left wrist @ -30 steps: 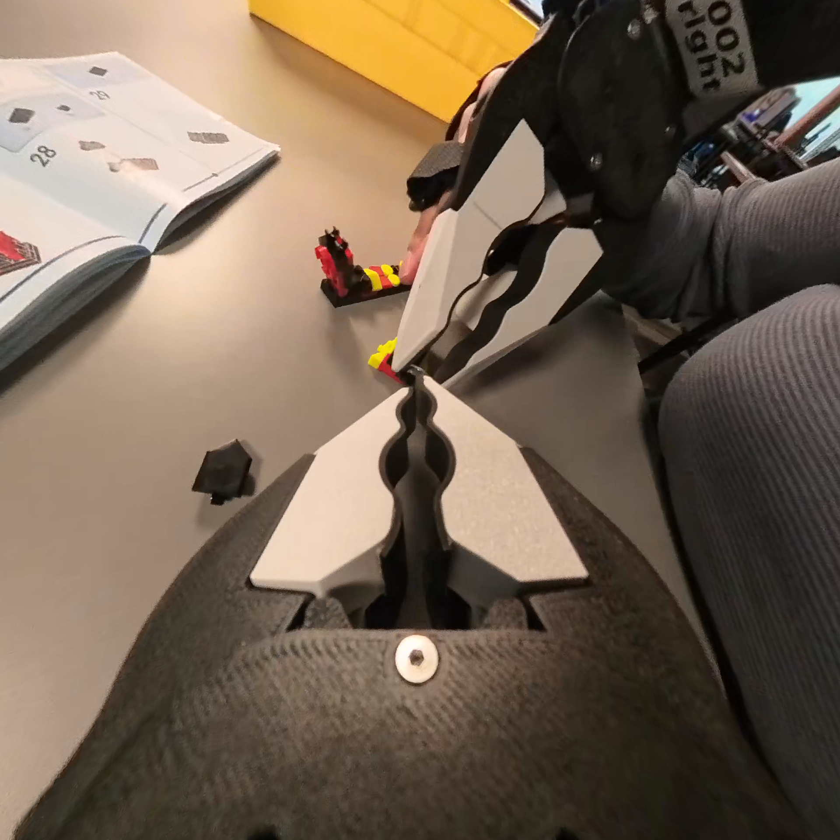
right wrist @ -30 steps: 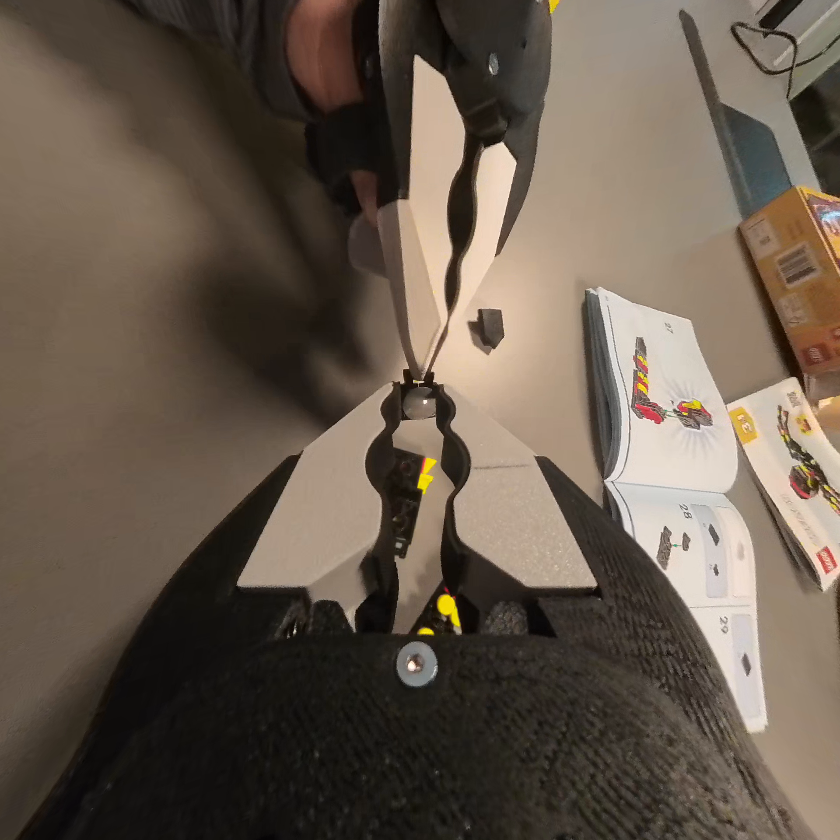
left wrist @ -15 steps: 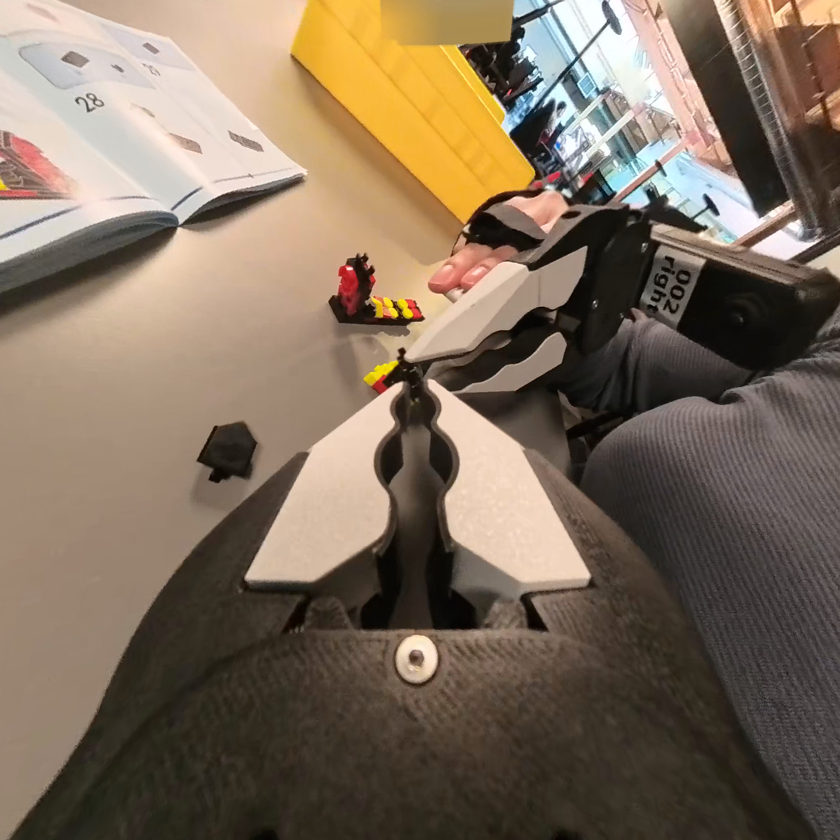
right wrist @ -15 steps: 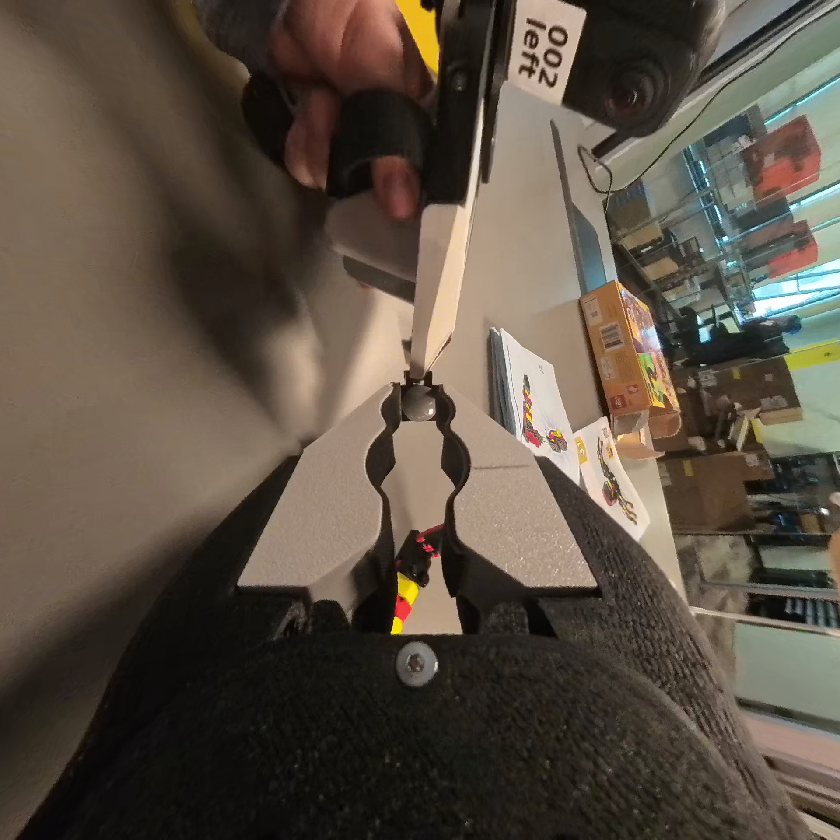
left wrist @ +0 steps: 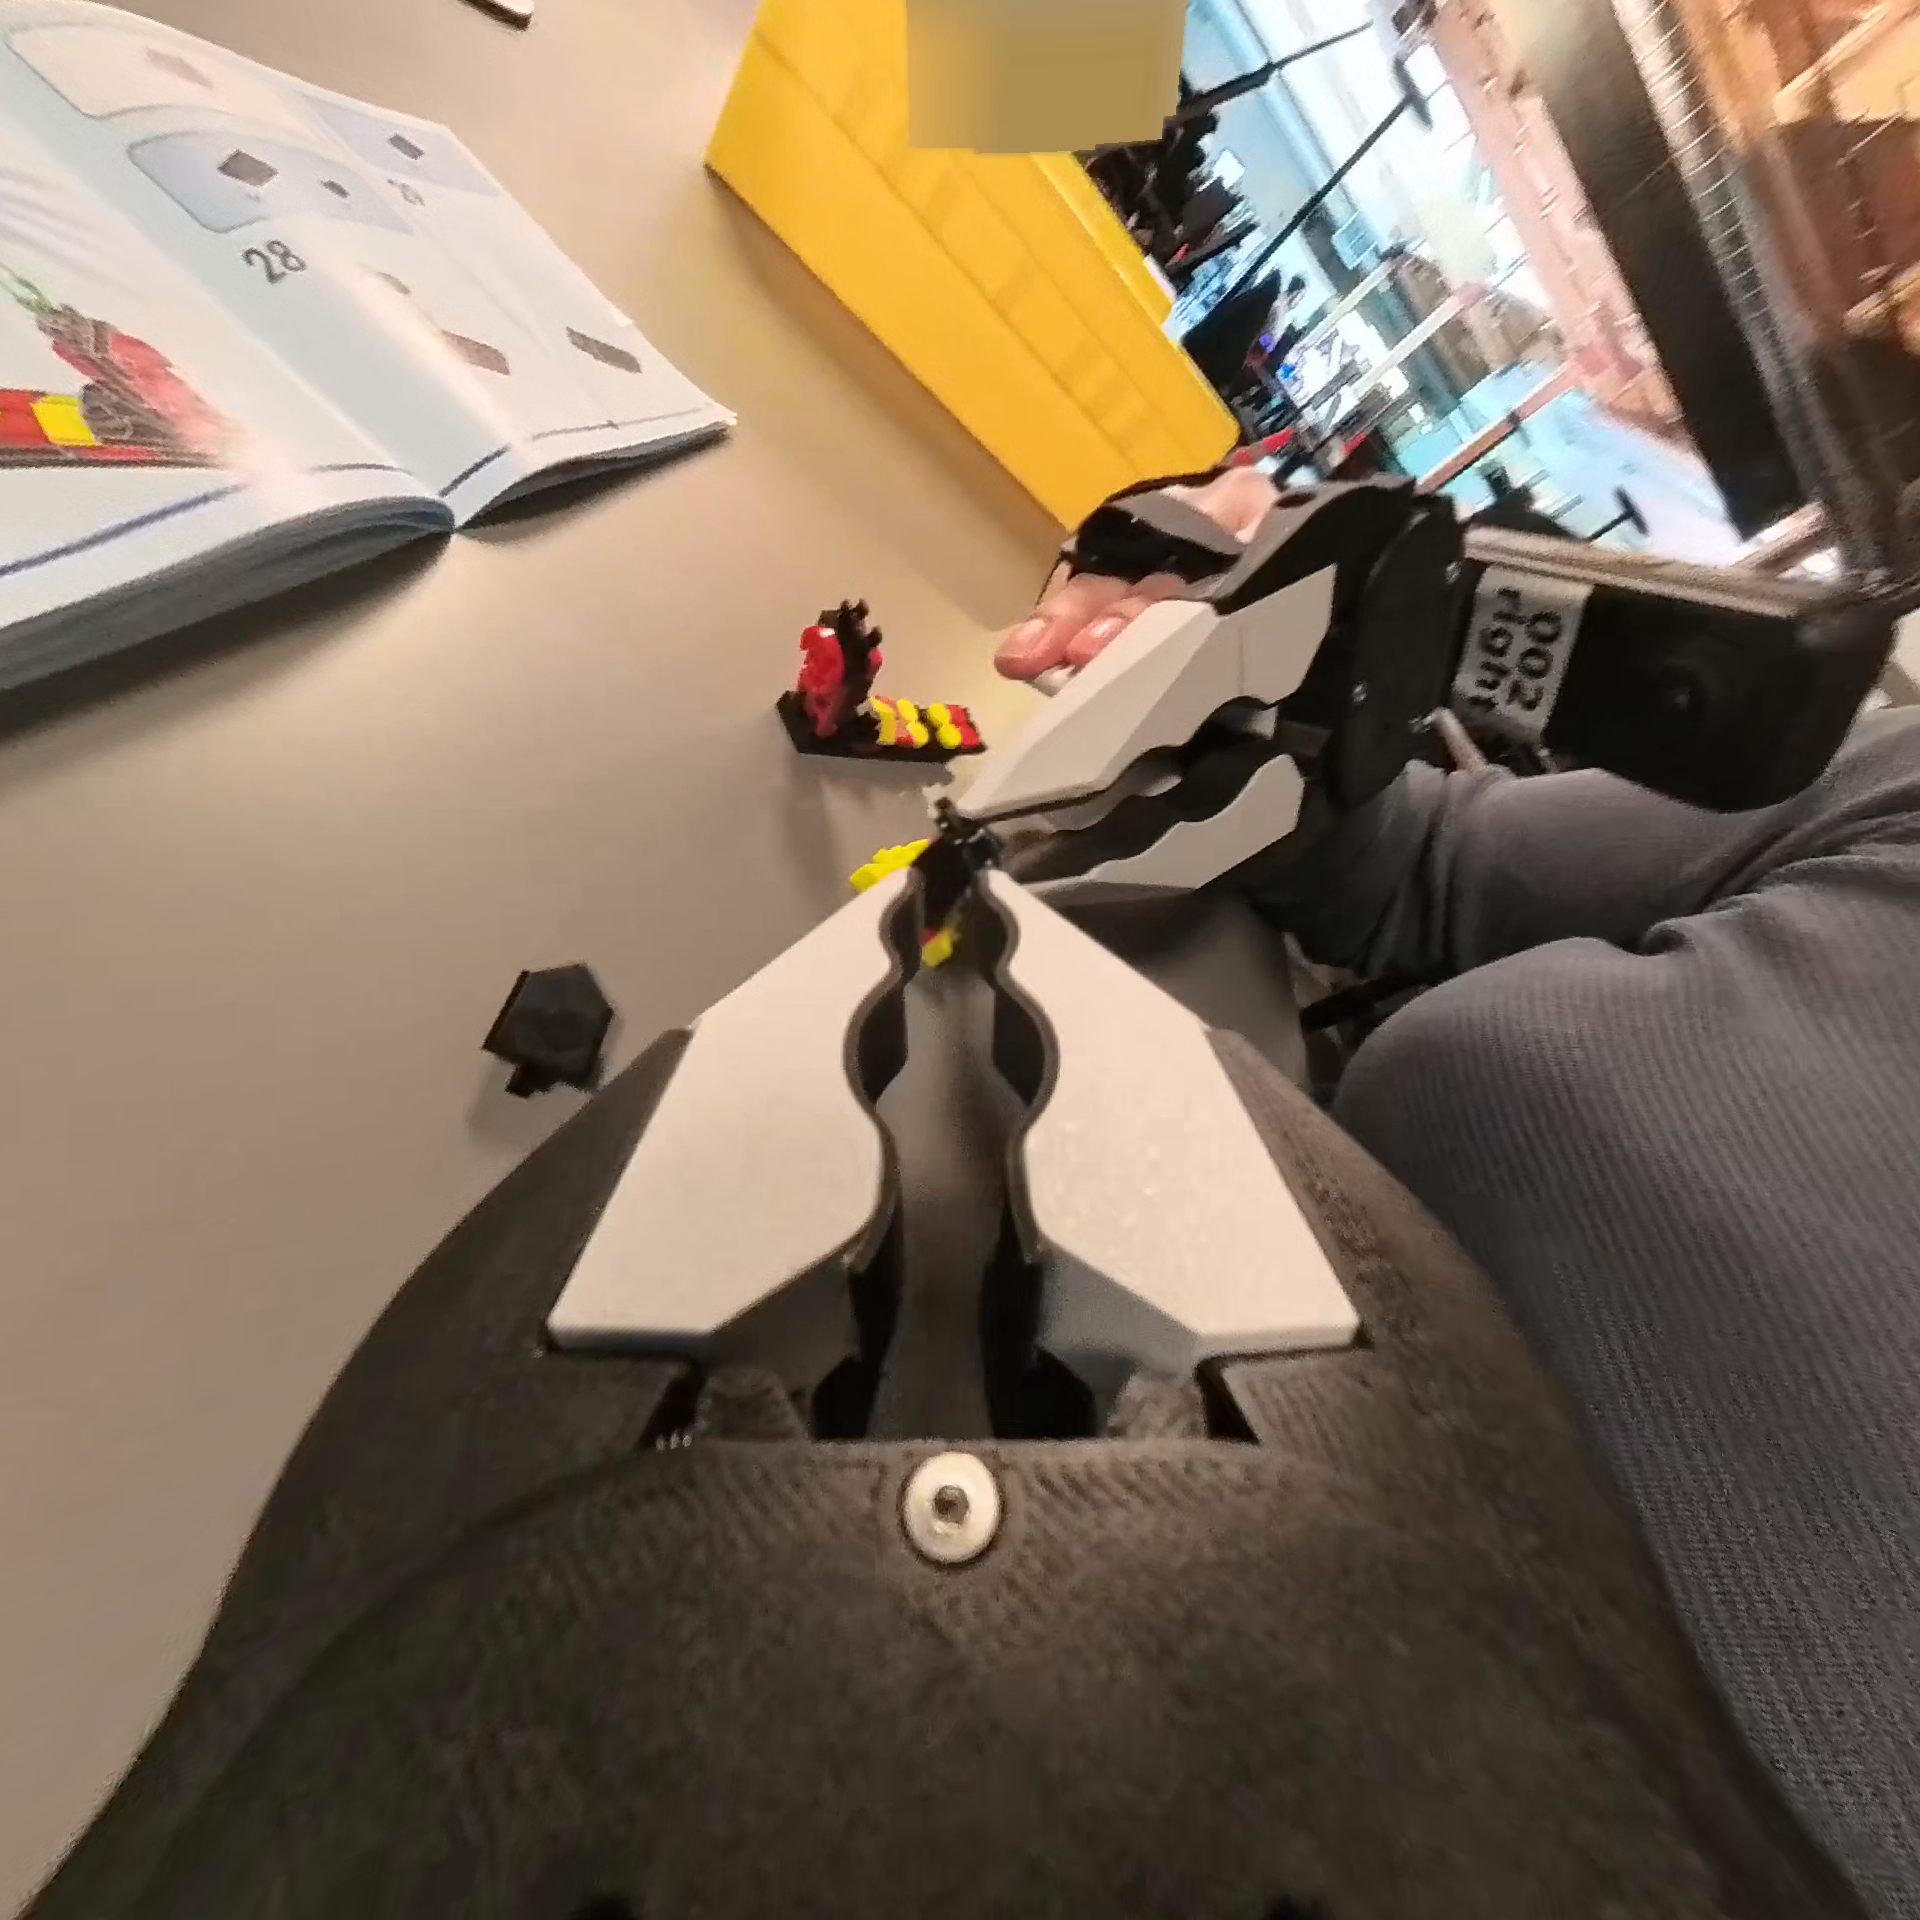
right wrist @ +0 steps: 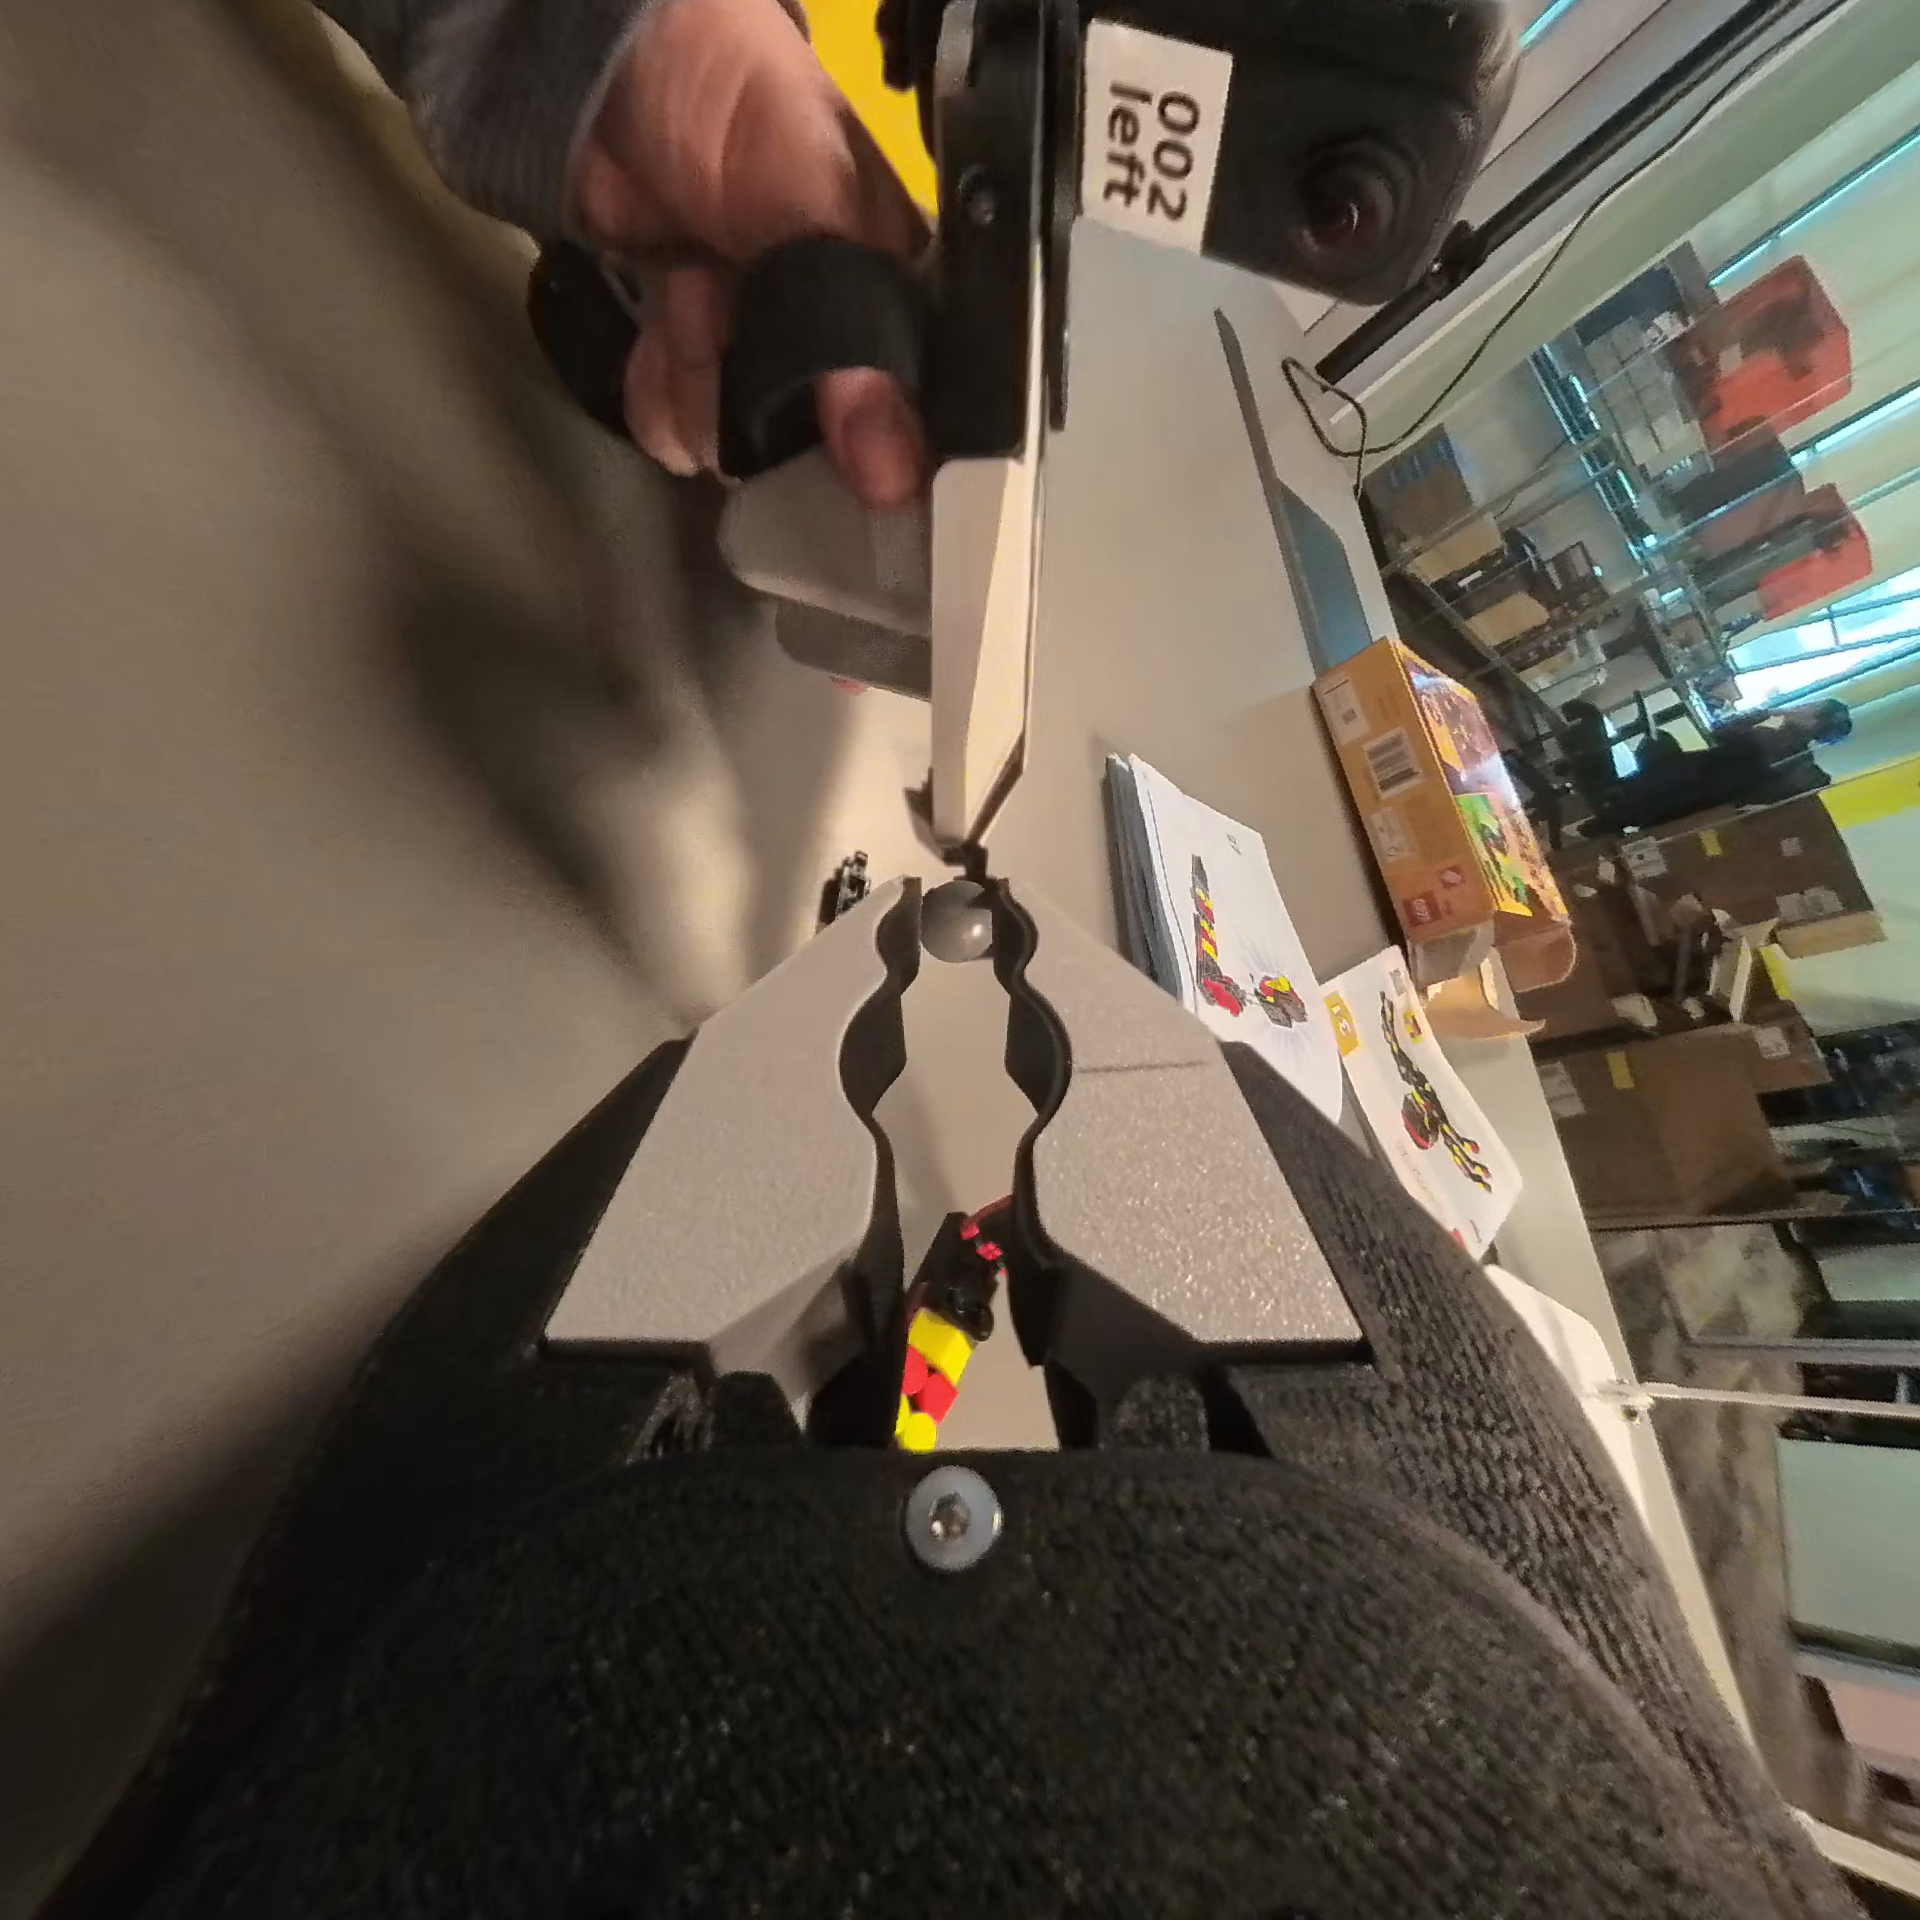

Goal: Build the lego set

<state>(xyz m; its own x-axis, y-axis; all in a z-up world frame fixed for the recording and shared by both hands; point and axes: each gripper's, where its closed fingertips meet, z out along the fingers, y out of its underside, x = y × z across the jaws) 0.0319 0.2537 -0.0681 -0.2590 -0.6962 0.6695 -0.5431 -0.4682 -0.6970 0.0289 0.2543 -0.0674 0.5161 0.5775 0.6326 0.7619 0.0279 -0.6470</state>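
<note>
Two grippers meet tip to tip just above the near edge of the grey table. The left gripper has its tongs closed together on a small black, red and yellow lego piece. The right gripper is clamped on a grey ball-ended lego part, which touches the black bit pinched at the left one's tip. Each gripper carries a white label with printed writing beside its camera.

A black, red and yellow lego sub-assembly stands on the table just beyond the two tips, and a loose black lego piece lies apart to their left. An instruction booklet lies open toward the far left edge, its pages showing printed step numbers and part drawings. In the right wrist view a second leaflet lies beside it, and an orange lego box with a barcode label stands farther along the table. A yellow panel runs along the far edge.
</note>
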